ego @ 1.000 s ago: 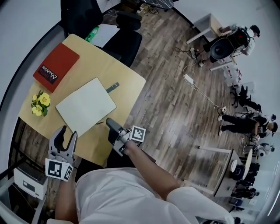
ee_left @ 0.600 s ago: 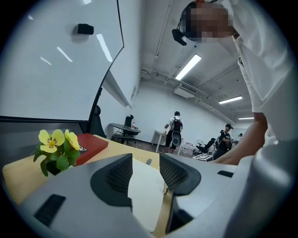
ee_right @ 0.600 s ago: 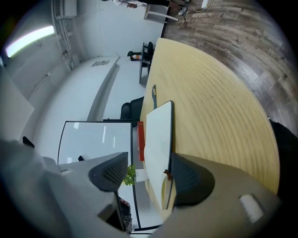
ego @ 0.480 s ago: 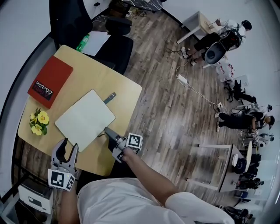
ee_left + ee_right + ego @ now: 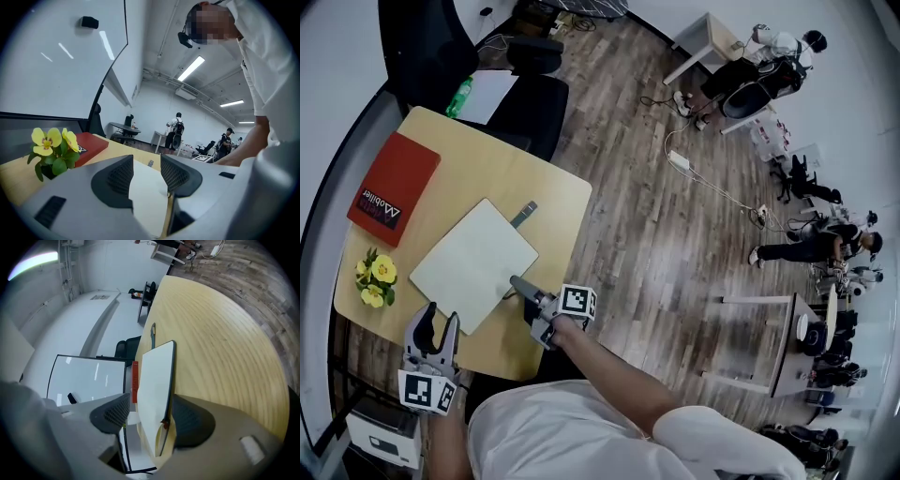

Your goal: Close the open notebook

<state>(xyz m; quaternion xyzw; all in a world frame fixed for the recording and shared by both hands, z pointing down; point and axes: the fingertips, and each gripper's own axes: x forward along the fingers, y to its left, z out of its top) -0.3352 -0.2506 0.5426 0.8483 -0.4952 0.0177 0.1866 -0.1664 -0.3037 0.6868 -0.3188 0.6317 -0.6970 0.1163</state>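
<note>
The notebook (image 5: 473, 265) lies open on the wooden table (image 5: 553, 202), showing a blank white page. My right gripper (image 5: 518, 284) is at its near right edge, open. In the right gripper view the notebook's white page and dark cover edge (image 5: 157, 380) run up between the two jaws of the right gripper (image 5: 147, 416), with a gap on both sides. My left gripper (image 5: 437, 319) hovers open at the table's near edge, left of the notebook. In the left gripper view the notebook (image 5: 147, 197) shows through the empty gap of the left gripper (image 5: 146, 171).
A red book (image 5: 392, 187) lies at the table's far left, with yellow flowers (image 5: 375, 281) in front of it. A small grey pen-like object (image 5: 523, 214) rests beyond the notebook. A black chair (image 5: 530, 103) stands behind the table. People stand across the room.
My right gripper has edged in to the notebook's near right edge, so the edge now sits between its jaws. The left gripper has stayed by the table's near edge.
</note>
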